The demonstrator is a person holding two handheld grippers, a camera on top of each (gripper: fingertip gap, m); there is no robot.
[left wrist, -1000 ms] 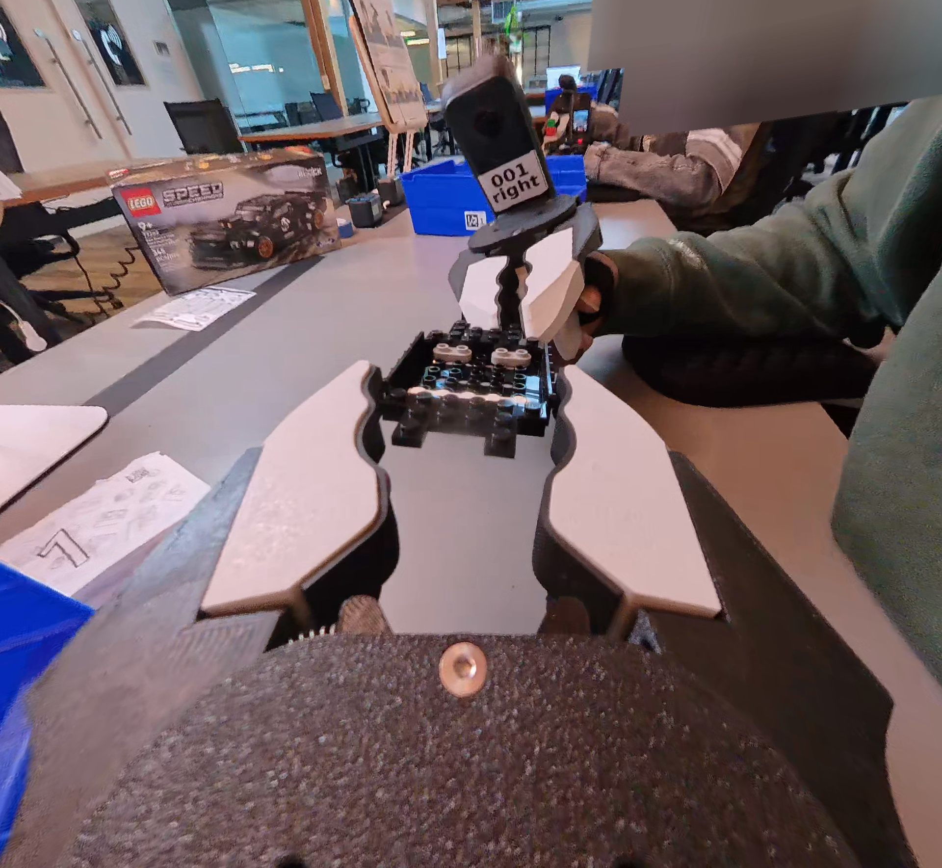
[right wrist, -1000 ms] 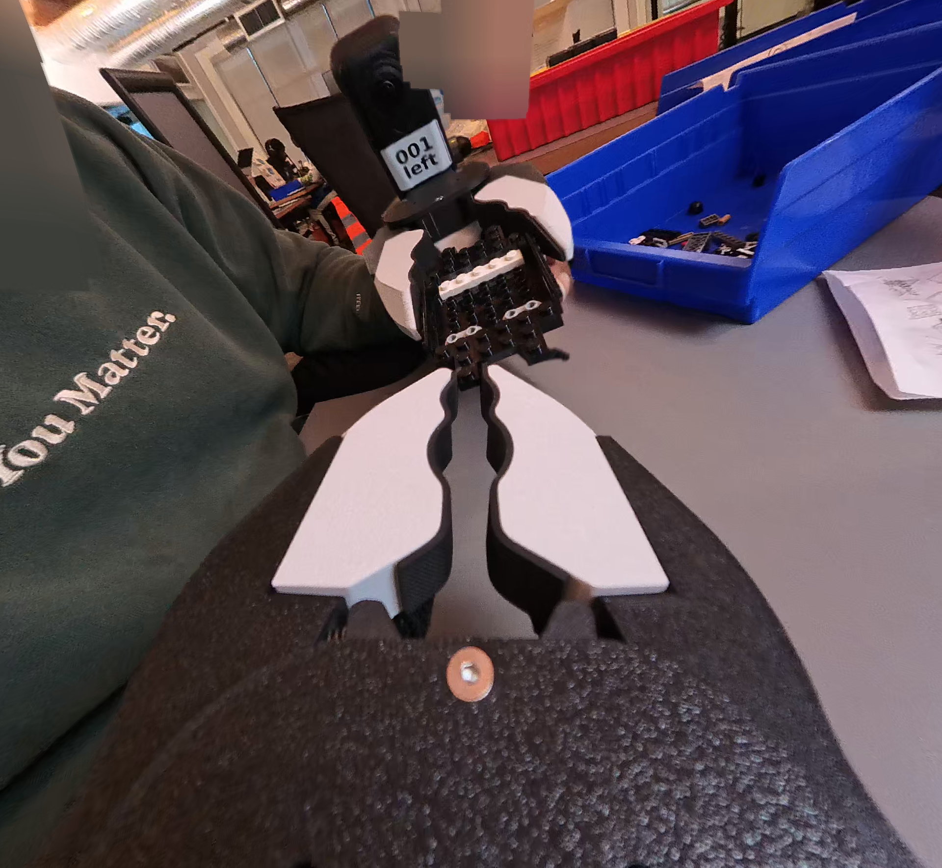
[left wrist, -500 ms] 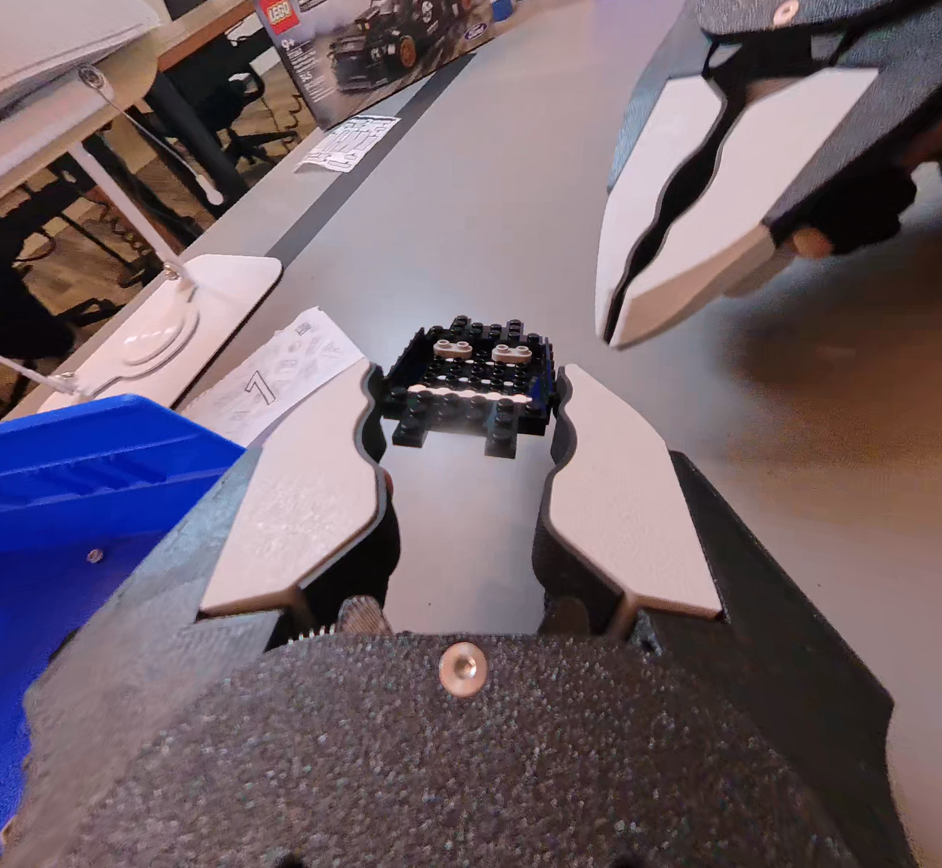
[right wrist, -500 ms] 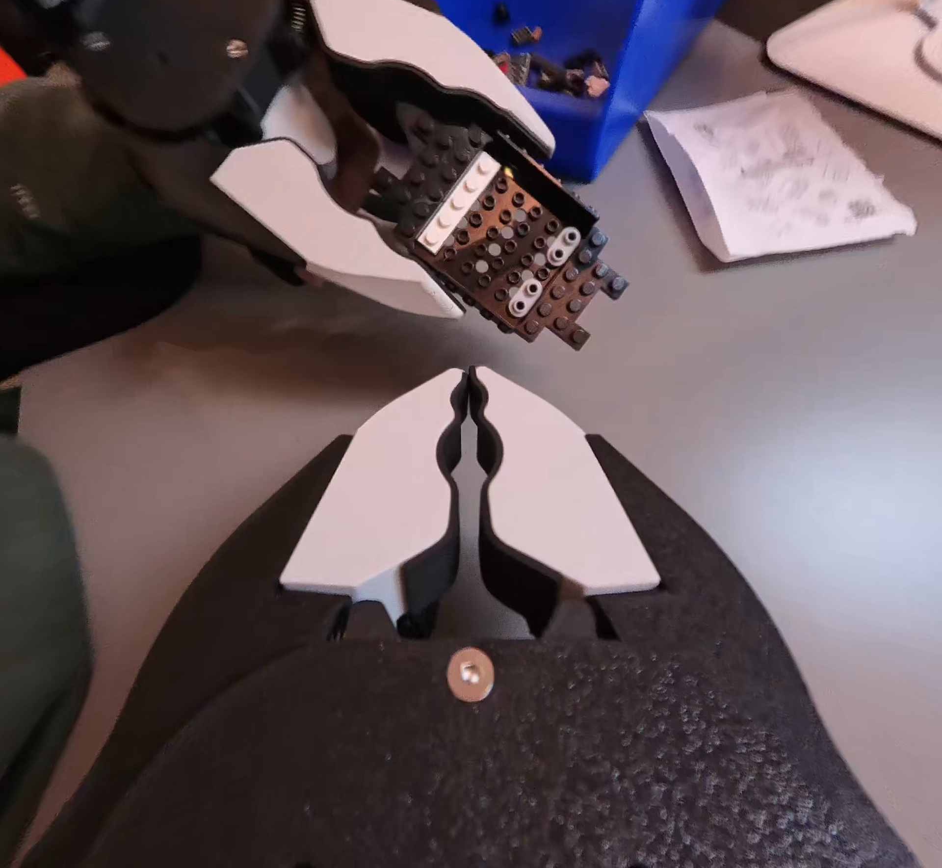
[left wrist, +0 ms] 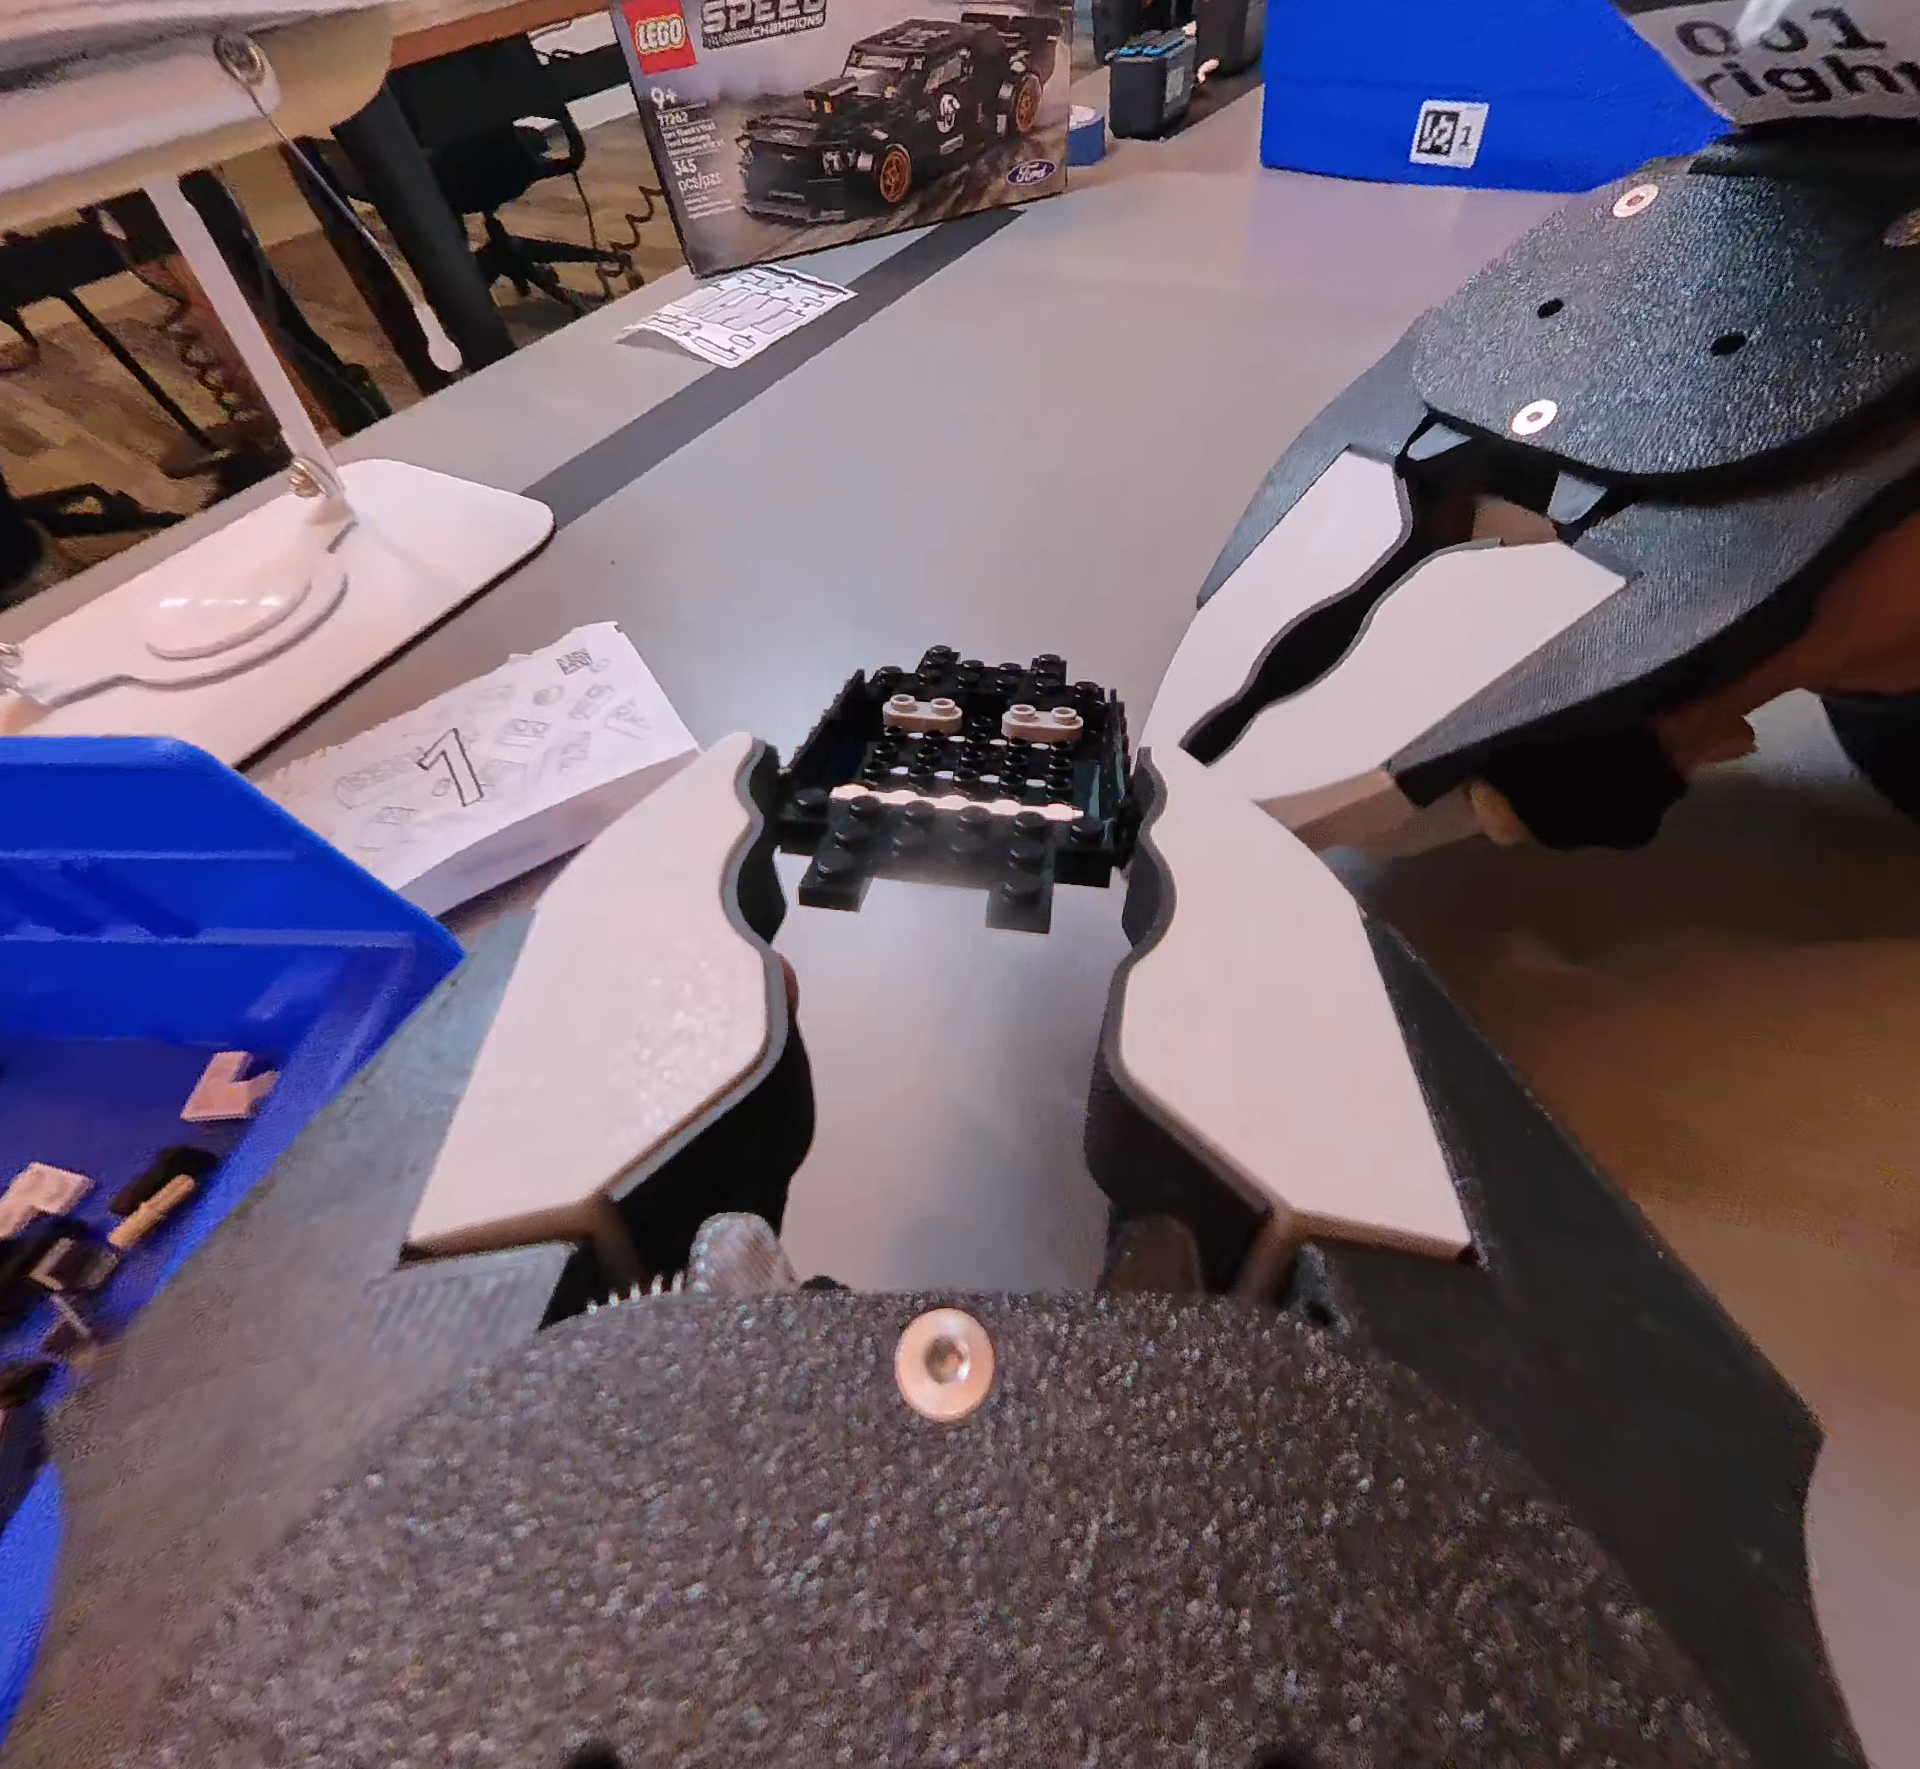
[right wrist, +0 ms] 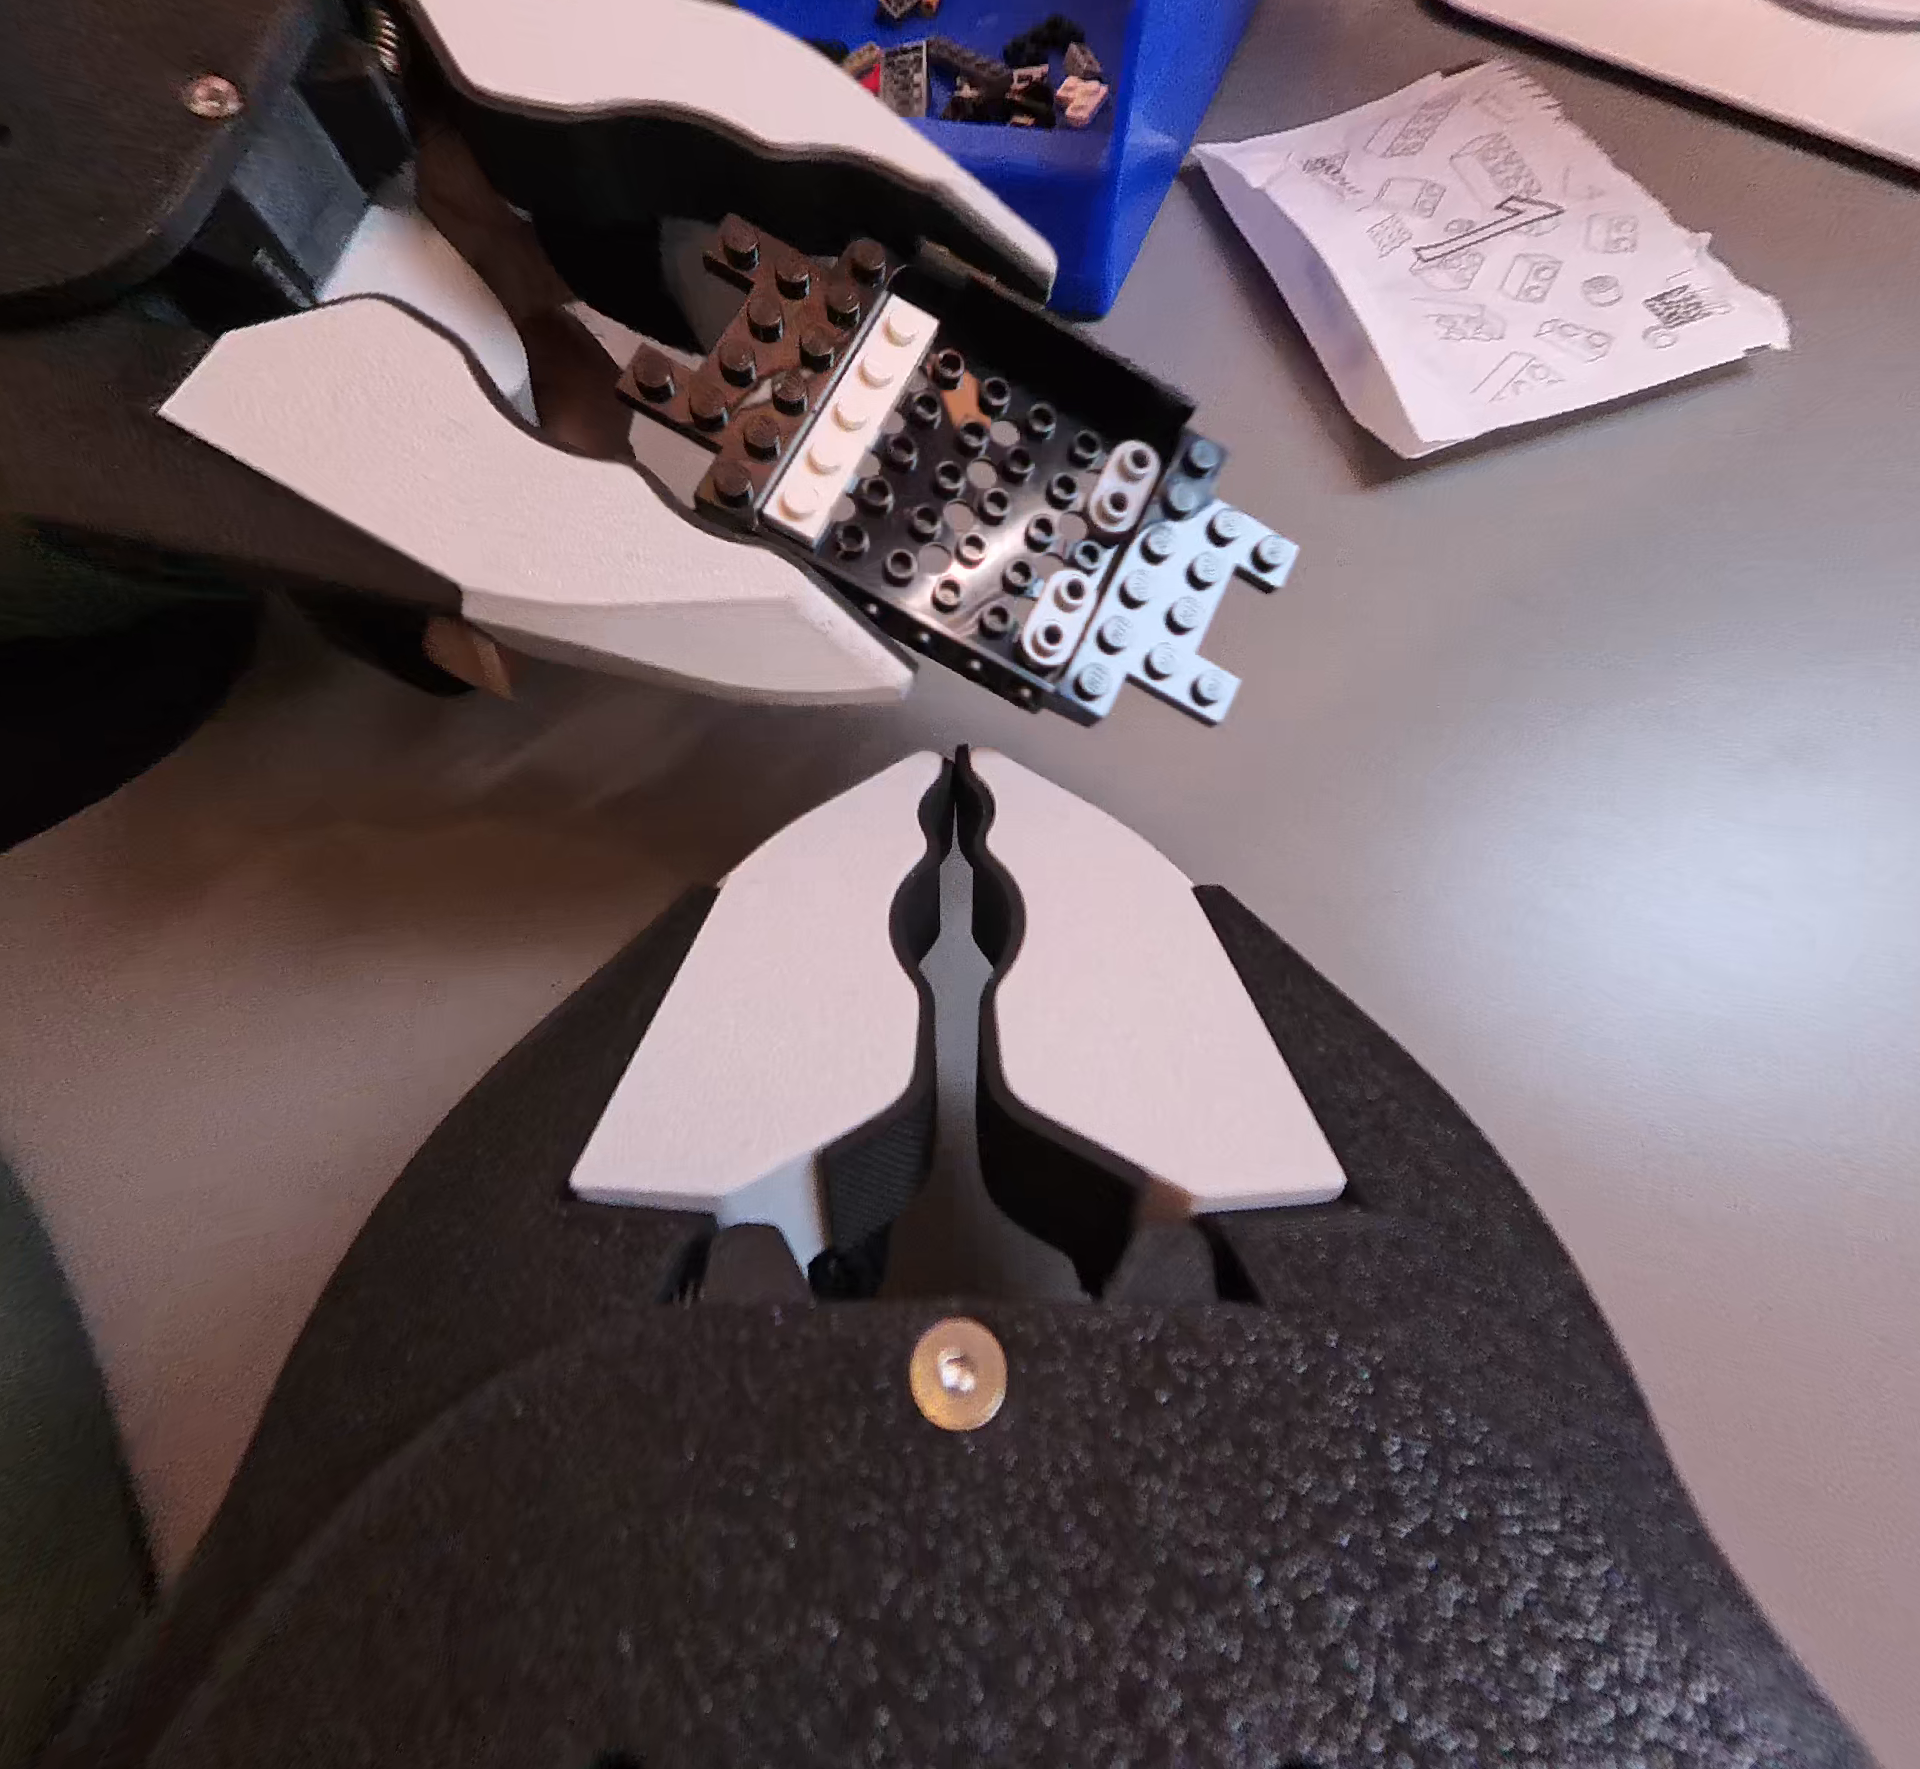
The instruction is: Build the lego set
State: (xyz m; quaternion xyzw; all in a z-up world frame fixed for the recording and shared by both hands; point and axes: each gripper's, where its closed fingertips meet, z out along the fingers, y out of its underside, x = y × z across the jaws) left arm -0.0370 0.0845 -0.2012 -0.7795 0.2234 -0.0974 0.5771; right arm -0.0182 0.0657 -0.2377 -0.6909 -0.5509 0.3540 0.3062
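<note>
Left gripper point(left wrist: 951, 789): clamps black brick chassis point(left wrist: 961, 789) by its sides, studs exposed | Right gripper point(right wrist: 958, 763): closed, empty, alongside.

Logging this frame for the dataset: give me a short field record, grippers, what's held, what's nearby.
left gripper: shut on black brick assembly, held above grey table
right gripper: shut, empty, tips just short of the assembly
assembly: black studded plates, white strip, grey end plate
nearby: blue parts bin, printed paper bag, white lamp base, toy car box
</note>
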